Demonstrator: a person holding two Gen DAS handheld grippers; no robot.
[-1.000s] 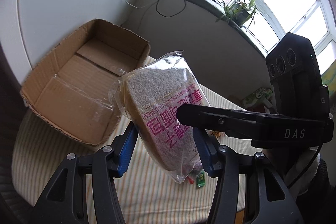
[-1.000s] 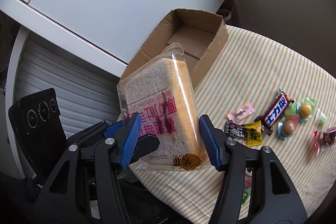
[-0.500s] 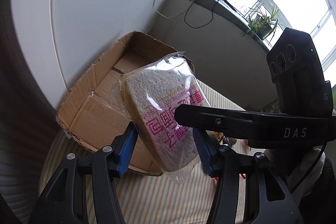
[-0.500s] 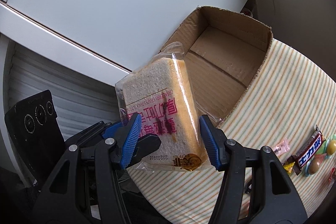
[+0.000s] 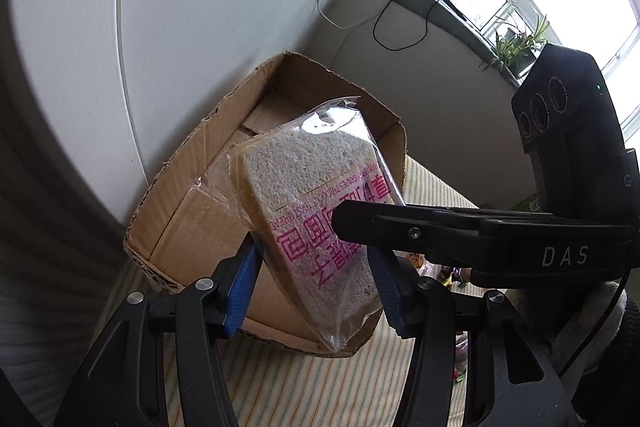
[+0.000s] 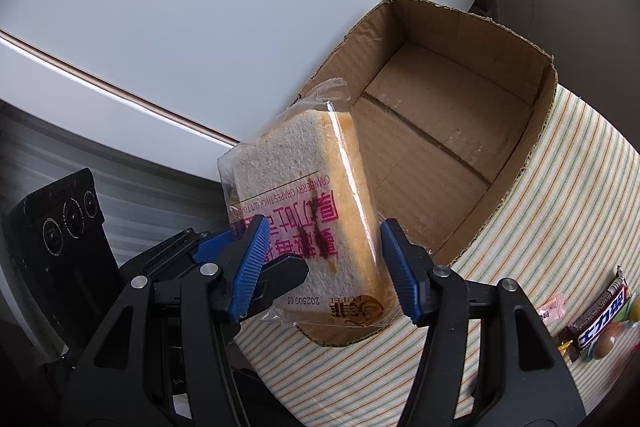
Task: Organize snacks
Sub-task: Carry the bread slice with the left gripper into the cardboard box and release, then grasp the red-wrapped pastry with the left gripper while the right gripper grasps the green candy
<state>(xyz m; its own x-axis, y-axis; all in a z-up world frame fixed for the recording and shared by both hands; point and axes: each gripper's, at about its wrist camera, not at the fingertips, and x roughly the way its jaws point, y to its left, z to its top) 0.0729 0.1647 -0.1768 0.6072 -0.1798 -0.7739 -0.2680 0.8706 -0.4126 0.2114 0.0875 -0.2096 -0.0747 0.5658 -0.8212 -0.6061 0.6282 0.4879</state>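
A clear bag of thick-cut toast bread [image 5: 316,211] with pink lettering is held up between both grippers. My left gripper [image 5: 316,287] is shut on its lower part. My right gripper [image 6: 324,267] is shut on the same bread bag [image 6: 308,203] from the opposite side. The bag hangs over the near end of an open, empty cardboard box [image 5: 200,163]. The box also shows in the right wrist view [image 6: 460,131], on the striped tablecloth [image 6: 552,227].
Loose snacks lie on the cloth at the right: a chocolate bar [image 6: 600,311], a pink candy [image 6: 552,309], round wrapped sweets [image 6: 604,343]. A white wall panel [image 5: 224,11] stands close behind the box. A windowsill with cables and a plant [image 5: 516,47] is far right.
Both grippers have carried the bread bag towards the box; it went from beside the box over the table to over the box's near end. Both grips are unchanged.
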